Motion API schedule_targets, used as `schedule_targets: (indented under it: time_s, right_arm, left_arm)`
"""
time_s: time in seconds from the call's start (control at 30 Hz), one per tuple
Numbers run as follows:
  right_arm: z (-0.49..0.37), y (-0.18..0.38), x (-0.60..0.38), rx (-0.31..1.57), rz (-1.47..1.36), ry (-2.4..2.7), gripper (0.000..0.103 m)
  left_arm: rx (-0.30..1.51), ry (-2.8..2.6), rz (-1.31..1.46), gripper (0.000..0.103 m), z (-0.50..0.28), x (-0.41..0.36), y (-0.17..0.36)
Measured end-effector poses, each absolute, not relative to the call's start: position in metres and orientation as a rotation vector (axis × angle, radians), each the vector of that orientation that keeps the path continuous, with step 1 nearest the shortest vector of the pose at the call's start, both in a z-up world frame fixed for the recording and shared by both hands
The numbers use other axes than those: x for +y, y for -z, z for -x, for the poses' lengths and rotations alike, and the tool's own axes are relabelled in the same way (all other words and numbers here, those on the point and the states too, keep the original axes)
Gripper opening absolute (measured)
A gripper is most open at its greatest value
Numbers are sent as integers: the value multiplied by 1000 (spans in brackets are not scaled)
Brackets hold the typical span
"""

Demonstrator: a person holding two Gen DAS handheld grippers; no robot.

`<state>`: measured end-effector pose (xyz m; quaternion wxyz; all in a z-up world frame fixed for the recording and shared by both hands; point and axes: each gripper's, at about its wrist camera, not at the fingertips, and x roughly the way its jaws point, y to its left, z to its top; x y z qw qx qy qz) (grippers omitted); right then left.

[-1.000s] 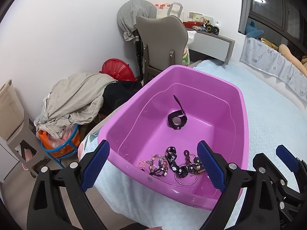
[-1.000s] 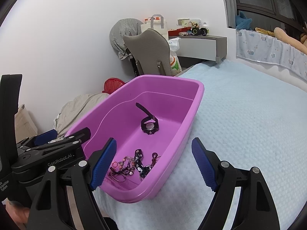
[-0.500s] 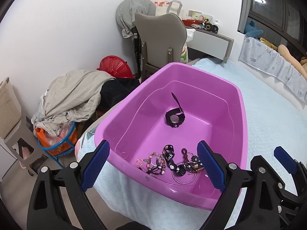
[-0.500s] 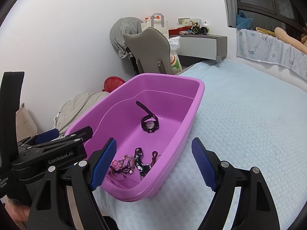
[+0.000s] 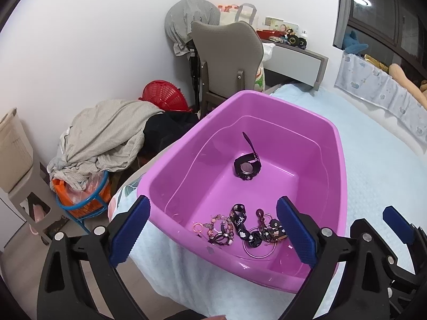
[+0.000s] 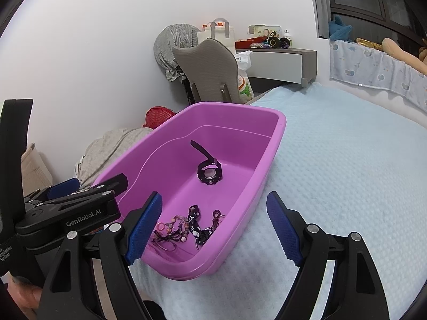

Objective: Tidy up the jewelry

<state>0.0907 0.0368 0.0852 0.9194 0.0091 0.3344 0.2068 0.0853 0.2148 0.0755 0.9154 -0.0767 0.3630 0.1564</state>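
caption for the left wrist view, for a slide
Open left gripper hovers before pink tub holding watch and tangled jewelry.

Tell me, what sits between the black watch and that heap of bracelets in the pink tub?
Nothing: between the watch and the bracelet heap only bare floor of the tub shows, clearest in the left wrist view.

I see a grey chair [image 5: 226,50] against the white wall, with a grey garment [image 5: 184,21] draped behind it. A red basket [image 5: 162,97] sits on the floor beside a heap of clothes [image 5: 104,136]. A desk [image 6: 280,62] carries small clutter. A light-blue blanket [image 6: 347,160] covers the bed.
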Motion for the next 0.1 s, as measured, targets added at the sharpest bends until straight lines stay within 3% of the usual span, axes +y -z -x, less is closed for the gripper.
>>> schedule_targets:
  time_s: [0.1]
  right_arm:
    - [-90,-85,37,687,-18,-427,77]
  left_arm:
    - [754,-320,159,94,-86,218,-75]
